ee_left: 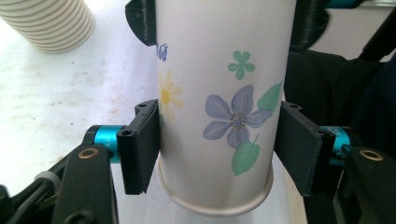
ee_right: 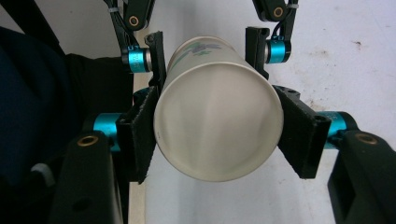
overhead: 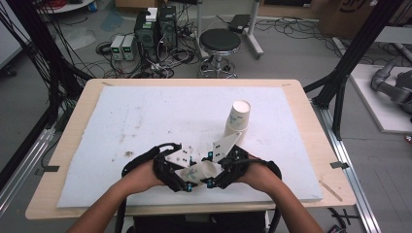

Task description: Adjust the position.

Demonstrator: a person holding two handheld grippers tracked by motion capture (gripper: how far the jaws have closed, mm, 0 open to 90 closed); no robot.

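cup (ee_left: 219, 107) top cut off by frame edge; cup stack (ee_left: 51, 23) likewise cropped

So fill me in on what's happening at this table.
A person is working with a hand-held gripper in each hand at the near edge of a white mat. Both grip the same flowered paper cup, held between them above the mat: the left gripper clamps it near one end, and the right gripper clamps it near the other end. Further back on the mat lies a stack of paper cups, apart from both grippers.
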